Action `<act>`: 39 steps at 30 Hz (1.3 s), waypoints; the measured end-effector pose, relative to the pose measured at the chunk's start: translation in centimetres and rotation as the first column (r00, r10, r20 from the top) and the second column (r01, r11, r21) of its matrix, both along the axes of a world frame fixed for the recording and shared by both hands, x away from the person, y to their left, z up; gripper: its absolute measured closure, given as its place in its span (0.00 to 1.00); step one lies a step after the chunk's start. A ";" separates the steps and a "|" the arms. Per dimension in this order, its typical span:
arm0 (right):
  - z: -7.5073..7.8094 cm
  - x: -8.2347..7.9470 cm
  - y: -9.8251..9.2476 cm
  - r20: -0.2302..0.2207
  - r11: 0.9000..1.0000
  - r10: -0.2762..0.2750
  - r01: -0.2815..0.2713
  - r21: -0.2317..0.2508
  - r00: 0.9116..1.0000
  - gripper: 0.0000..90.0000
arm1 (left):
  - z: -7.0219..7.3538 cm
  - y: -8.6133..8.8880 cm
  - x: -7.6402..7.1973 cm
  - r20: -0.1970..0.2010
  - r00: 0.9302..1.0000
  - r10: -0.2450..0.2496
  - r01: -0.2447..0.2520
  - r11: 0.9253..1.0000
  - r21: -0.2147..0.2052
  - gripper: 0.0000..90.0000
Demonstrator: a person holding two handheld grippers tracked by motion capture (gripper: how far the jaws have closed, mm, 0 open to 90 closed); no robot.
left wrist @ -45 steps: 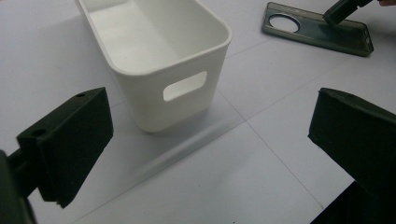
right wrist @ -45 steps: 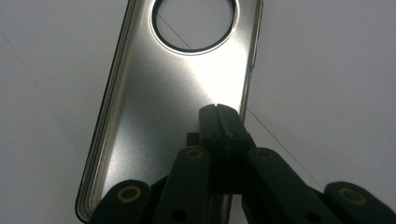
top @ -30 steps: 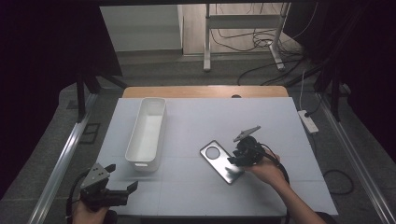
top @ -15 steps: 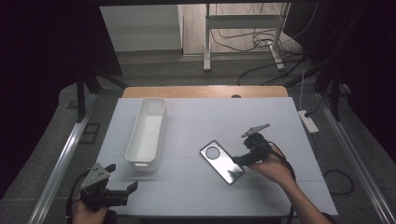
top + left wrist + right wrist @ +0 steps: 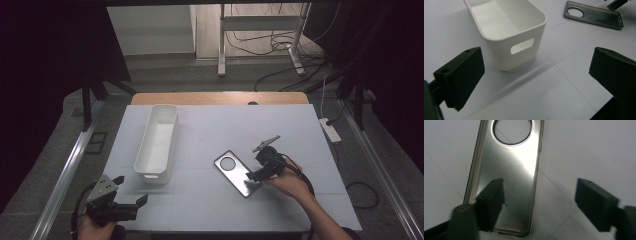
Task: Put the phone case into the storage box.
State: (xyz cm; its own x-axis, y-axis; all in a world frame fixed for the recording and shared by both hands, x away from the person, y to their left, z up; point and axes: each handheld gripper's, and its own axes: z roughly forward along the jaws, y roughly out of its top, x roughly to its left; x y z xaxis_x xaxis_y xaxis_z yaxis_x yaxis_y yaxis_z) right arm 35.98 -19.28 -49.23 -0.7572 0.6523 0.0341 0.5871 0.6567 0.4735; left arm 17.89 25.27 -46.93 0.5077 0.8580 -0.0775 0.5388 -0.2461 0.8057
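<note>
White sheeting covers the bench (image 5: 210, 200), which stands in a dim room with dark curtains at both sides. At the near left corner, the left gripper (image 5: 131, 204) rests low over the bench edge in the person's left hand (image 5: 95, 227); its fingers (image 5: 461, 75) stand wide apart with nothing between them, aimed toward the white tub. To the near right, the right gripper (image 5: 254, 176) hangs over the near end of the phone case (image 5: 237, 172), held by the right hand (image 5: 287, 182). Its fingers (image 5: 491, 200) have just been closing from a wider gape and are partly open: one finger sits over the case's metallic back, the other out over bare bench beside it, and neither pad presses on the case. That case lies flat, right of centre, its round camera hole (image 5: 512, 131) at the far end. Farther left stands the white tub (image 5: 157, 142), long and empty, a handle slot (image 5: 522, 45) in its near wall, well apart from the case. Beyond the bench, cables trail across the floor (image 5: 280, 75).
</note>
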 end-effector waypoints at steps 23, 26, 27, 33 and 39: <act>-0.8 0.8 0.0 -0.106 1.000 0.006 -0.006 0.003 0.994 0.98 | 0.0 -0.2 0.2 -0.015 1.000 -0.001 0.002 1.000 0.018 0.02; -0.7 0.6 0.0 -0.100 1.000 0.017 -0.017 0.000 0.995 0.98 | 0.0 -0.2 0.3 -0.020 1.000 -0.003 0.004 1.000 0.016 0.02; -0.6 0.6 0.0 -0.095 1.000 0.020 -0.019 0.005 0.995 0.98 | 0.0 -0.3 0.3 -0.024 1.000 0.000 0.001 1.000 0.018 0.02; 0.1 0.5 -0.3 -0.062 0.999 0.008 -0.006 0.037 0.998 0.98 | 0.0 -0.2 0.4 -0.032 0.999 0.000 0.001 1.000 0.010 0.04; 1.3 0.4 -1.0 -0.014 0.997 -0.016 0.017 0.080 1.000 0.98 | 0.0 -0.1 0.4 -0.030 1.000 -0.007 0.007 1.000 0.001 0.02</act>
State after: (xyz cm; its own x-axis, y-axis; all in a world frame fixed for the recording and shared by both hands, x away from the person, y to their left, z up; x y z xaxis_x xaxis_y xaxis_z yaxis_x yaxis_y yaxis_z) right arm 36.34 -20.30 -47.92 -0.7457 0.6593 0.0967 0.6040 0.6074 0.5160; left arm 18.25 25.22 -46.94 0.5111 0.8546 -0.0919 0.5613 -0.2509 0.7887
